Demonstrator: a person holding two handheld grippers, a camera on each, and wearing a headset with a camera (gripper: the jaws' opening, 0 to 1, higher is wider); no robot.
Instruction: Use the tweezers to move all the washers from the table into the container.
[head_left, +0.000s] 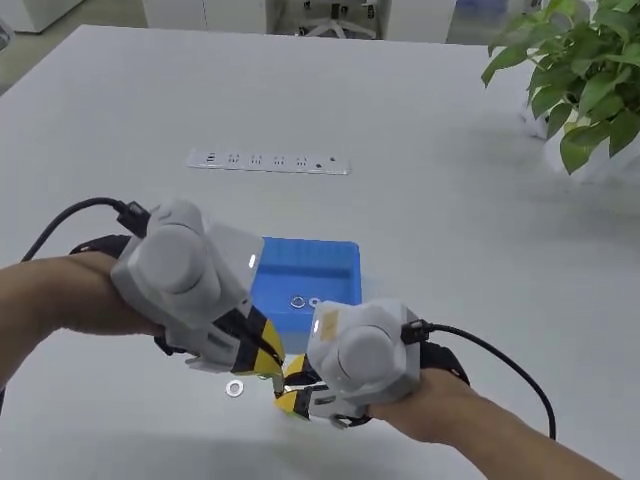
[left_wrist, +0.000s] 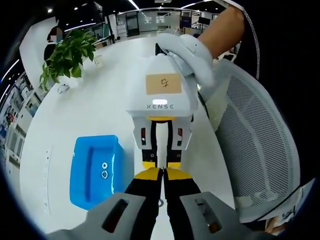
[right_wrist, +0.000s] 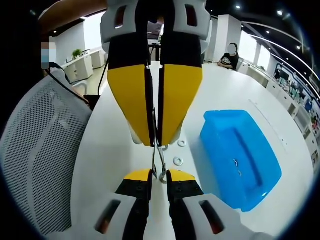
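Thin metal tweezers (right_wrist: 159, 161) stick out from between the yellow jaws of my left gripper (right_wrist: 155, 142), which is shut on them. Their far end reaches into my right gripper (right_wrist: 159, 176), whose jaws stand close around it. The two grippers meet tip to tip just above the table, left gripper (head_left: 267, 358) facing right gripper (head_left: 290, 386). Behind them the blue container (head_left: 310, 262) holds two washers (head_left: 305, 302). One washer (head_left: 234, 388) lies on the table in front of the left gripper. Two washers (right_wrist: 177, 161) lie beside the container (right_wrist: 240, 155).
A white power strip (head_left: 270, 161) lies farther back on the table (head_left: 450, 230). A green plant (head_left: 585, 70) stands at the back right. A mesh chair (right_wrist: 40, 150) stands at the table's near edge.
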